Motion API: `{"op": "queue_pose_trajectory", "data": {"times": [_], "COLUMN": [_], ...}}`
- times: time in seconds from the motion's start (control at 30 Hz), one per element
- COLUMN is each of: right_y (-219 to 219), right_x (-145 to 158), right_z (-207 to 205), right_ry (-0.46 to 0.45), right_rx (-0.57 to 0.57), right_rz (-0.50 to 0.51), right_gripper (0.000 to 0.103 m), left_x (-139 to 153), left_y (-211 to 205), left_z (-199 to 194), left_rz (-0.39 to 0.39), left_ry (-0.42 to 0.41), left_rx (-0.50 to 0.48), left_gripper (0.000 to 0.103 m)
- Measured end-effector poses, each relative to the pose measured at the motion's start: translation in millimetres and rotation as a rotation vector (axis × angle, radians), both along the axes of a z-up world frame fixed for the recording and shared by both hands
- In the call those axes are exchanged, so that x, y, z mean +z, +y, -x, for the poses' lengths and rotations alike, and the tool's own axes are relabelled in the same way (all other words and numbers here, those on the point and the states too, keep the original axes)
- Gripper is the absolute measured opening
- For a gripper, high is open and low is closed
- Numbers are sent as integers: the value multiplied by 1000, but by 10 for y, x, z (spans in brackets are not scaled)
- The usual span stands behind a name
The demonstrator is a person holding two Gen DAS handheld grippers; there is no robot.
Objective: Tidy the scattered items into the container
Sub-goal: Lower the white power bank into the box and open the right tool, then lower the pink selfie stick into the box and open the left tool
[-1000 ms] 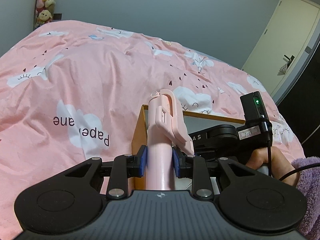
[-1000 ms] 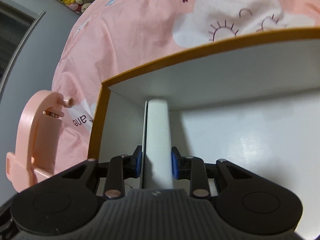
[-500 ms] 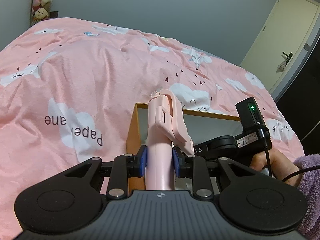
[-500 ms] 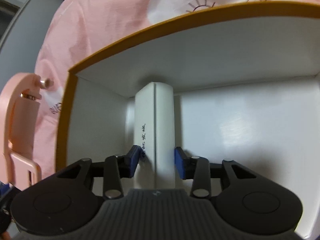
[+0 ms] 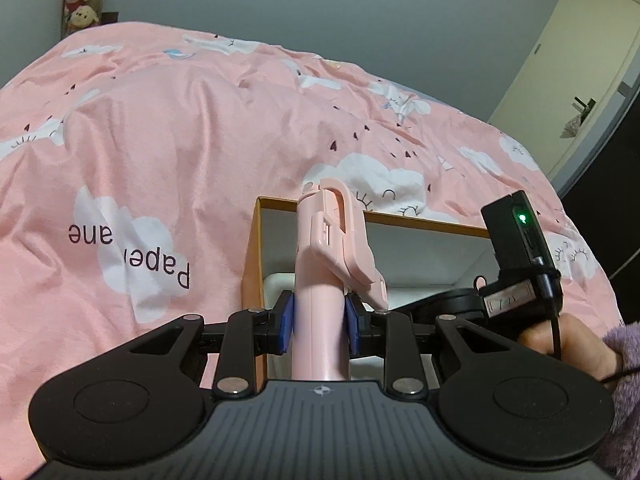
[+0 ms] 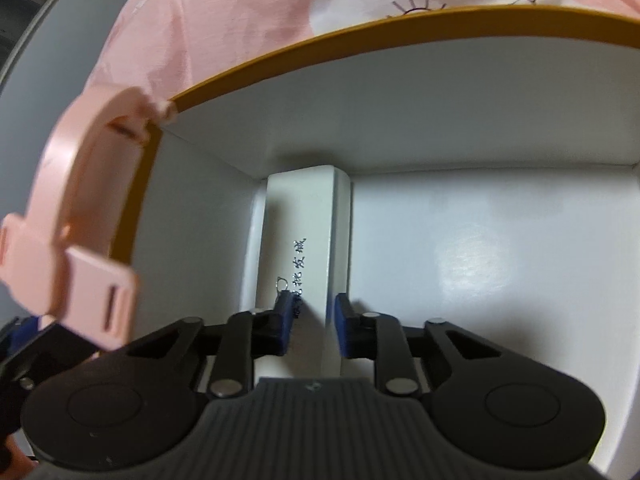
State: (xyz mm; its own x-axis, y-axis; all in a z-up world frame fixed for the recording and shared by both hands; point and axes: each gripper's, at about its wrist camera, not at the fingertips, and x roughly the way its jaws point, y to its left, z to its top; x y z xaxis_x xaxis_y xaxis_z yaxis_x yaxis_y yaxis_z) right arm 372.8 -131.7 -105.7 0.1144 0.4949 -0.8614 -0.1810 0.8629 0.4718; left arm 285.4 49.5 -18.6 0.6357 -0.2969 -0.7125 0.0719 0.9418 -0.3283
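Note:
My left gripper [image 5: 318,312] is shut on a pink plastic selfie stick [image 5: 332,240], which points up and forward over the near left corner of the orange-rimmed white box container [image 5: 420,222]. In the right wrist view the stick [image 6: 80,200] hangs at the container's left wall [image 6: 144,232]. My right gripper [image 6: 314,320] is inside the container, just above a small white carton [image 6: 304,220] with dark print that lies on the floor by the left wall. Its jaws are closing and the pads do not press on the carton, which lies beneath them.
The container sits on a pink bedspread [image 5: 160,140] with white clouds. A hand in a purple fleece sleeve [image 5: 560,340] holds the right gripper's black body at the container's right. A grey wall, plush toys [image 5: 84,0] and a door [image 5: 580,60] lie beyond.
The right gripper let go of the white carton, which now lies on the container floor, and its jaws narrowed again. The left gripper carried the pink stick closer over the container's left corner.

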Motion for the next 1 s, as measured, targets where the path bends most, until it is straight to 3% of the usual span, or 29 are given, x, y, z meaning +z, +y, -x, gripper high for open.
{"op": "queue_pose_trajectory", "data": {"times": [0.23,0.47,0.57,0.77,1.0], "right_y": [71,-1,-102,-356,-420], "right_x": [-105,-108,27,190,197], "right_z": [-8,21,88,203,173], "right_ry": [57,63,-18,-115,-94], "right_rx": [-11,-24,-14,-17,-76], "right_rz": [-80,-75,2,51,-39], "right_gripper": [16,16,17,18,18], "left_x": [-116,-192,-212,-304,-325], "left_y": [43,10,-81,-261,-485], "left_z": [-60,-82,-102,-138,-160], "left_rz": [35,41,0,-76,-216], "left_ry": [33,53,54,75,94], "left_rx": [34,36,27,13,34], "left_gripper": [31,31,31,31,31]}}
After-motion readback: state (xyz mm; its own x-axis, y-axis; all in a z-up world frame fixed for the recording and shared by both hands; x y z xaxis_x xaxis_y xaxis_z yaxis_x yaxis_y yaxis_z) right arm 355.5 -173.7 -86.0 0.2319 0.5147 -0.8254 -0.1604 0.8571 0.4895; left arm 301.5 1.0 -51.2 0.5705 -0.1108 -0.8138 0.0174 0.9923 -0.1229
